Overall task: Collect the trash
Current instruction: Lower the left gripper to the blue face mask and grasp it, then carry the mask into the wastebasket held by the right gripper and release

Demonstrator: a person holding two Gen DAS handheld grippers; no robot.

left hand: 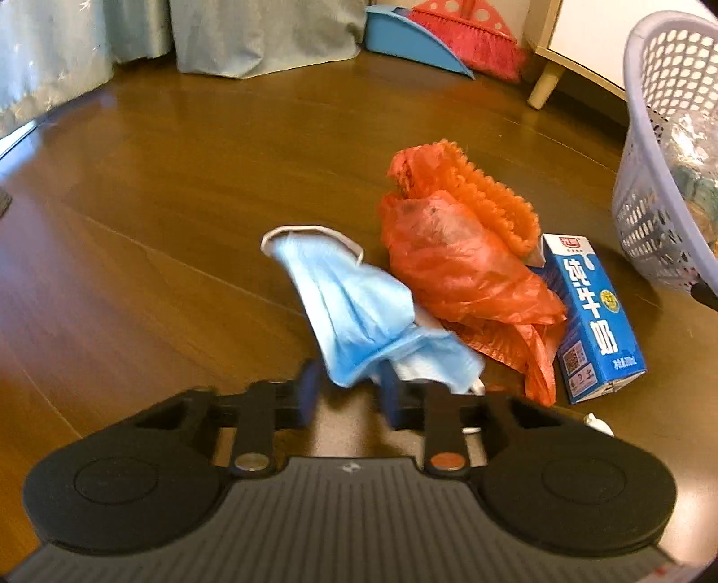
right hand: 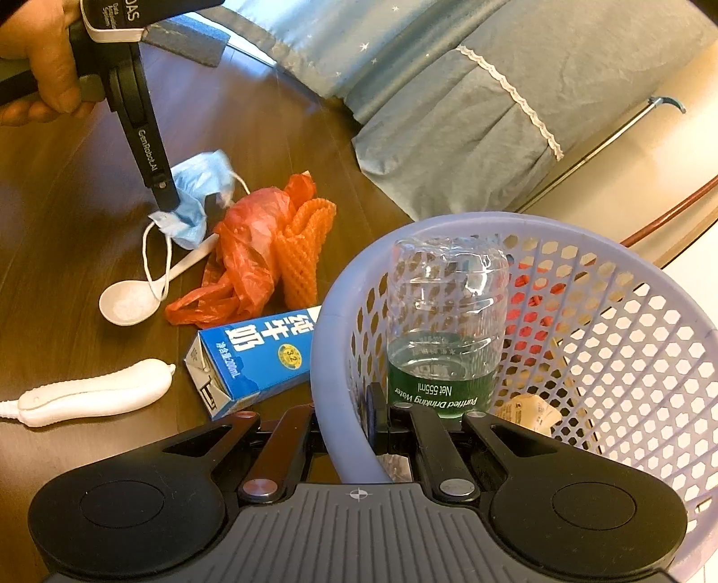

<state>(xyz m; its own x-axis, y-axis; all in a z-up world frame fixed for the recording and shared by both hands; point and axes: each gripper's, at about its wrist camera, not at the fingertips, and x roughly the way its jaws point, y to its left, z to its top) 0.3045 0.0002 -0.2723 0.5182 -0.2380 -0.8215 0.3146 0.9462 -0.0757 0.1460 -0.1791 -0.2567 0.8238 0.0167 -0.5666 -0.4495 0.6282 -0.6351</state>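
Note:
A crumpled blue face mask (left hand: 359,305) is clamped in my left gripper (left hand: 350,381), which is shut on its lower edge. From the right wrist view, the left gripper (right hand: 188,208) comes down from a hand onto the mask (right hand: 197,184), whose ear loop trails over a white spoon (right hand: 130,300). My right gripper (right hand: 343,421) is shut on the rim of the lilac basket (right hand: 583,251). A clear water bottle (right hand: 448,323) and a crumpled wrapper (right hand: 534,412) lie in the basket. Beside the mask lie an orange plastic bag (left hand: 462,269), an orange foam net (left hand: 493,197) and a blue milk carton (left hand: 592,314).
A white foam sleeve (right hand: 98,394) lies on the wooden floor (left hand: 179,202) near the carton (right hand: 256,358). Blue-grey bedding (right hand: 471,112) hangs behind the trash. A blue dustpan (left hand: 413,40), a red broom (left hand: 466,36) and a furniture leg (left hand: 545,85) stand at the far wall.

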